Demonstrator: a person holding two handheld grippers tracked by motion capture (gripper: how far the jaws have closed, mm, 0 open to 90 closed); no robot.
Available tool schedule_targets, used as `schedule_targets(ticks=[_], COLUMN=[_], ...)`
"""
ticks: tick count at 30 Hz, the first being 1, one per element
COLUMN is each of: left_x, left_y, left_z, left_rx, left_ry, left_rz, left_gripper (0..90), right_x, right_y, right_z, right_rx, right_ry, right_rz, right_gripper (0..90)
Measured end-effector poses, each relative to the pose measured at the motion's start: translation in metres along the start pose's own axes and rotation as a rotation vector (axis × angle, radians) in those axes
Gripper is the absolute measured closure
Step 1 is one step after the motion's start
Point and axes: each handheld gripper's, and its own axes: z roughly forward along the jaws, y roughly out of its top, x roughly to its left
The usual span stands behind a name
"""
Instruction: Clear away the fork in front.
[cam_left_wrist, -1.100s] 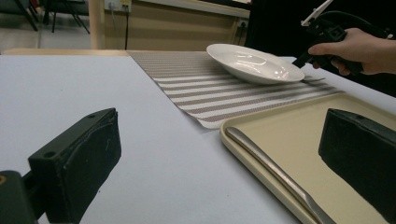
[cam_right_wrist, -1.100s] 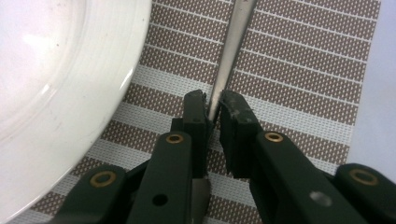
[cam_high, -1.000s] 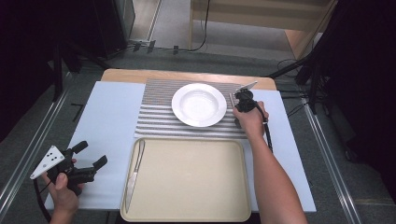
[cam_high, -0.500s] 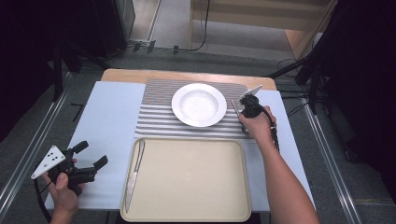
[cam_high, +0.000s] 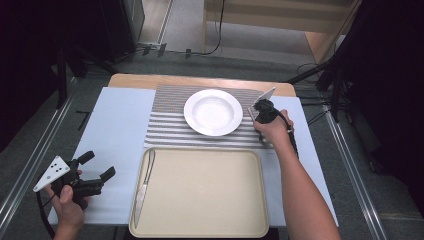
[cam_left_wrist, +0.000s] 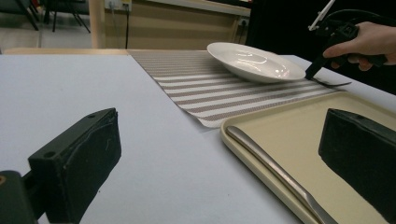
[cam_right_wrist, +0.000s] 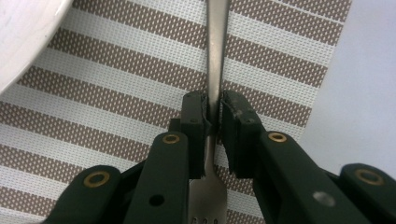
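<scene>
A white plate (cam_high: 212, 112) (cam_left_wrist: 254, 63) sits on a striped placemat (cam_high: 165, 125). Just right of it, a metal fork (cam_right_wrist: 217, 46) (cam_left_wrist: 334, 84) lies flat on the mat. My right gripper (cam_high: 257, 117) (cam_right_wrist: 213, 112) (cam_left_wrist: 310, 74) points down over the fork's handle. Its jaws have just been opening; the handle runs between the pads with thin slits on each side. My left gripper (cam_high: 100, 165) (cam_left_wrist: 219, 154) is open and holds nothing, low over the pale blue cover at the near left. A knife (cam_high: 145, 185) (cam_left_wrist: 275, 163) lies along the left side of the beige tray (cam_high: 200, 190).
The plate's rim (cam_right_wrist: 23, 37) is close on the left of the fork. The tray's edge (cam_left_wrist: 224, 128) lies right in front of the left gripper. Pale blue cover (cam_high: 120, 130) extends left of the mat. The table's right edge is near the right hand.
The right hand has shifted slightly toward the near side beside the plate. The left hand and gripper have kept still.
</scene>
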Motion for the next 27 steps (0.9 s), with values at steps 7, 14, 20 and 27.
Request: schedule_targets(ticks=[7, 14, 20, 27], left_x=[0.0, 0.0, 0.0, 0.0], left_y=[0.0, 0.0, 0.0, 0.0], left_z=[0.0, 0.0, 0.0, 0.0], left_rx=[-0.001, 0.003, 0.001, 0.002], left_ry=[0.001, 0.002, 0.001, 0.001], left_rz=[-0.002, 0.001, -0.002, -0.001], left_gripper=[0.0, 0.0, 0.0, 0.0], right_x=[-0.005, -0.008, -0.008, -0.014], right_y=[0.009, 0.011, 0.003, -0.012], right_z=[0.001, 0.001, 0.0, -0.003], right_rx=[0.063, 0.074, 0.027, -0.08], right_ry=[0.045, 0.065, 0.074, 0.109], right_rz=[0.024, -0.006, -0.011, 0.004], right_gripper=[82.6, 84.5, 84.8, 84.9])
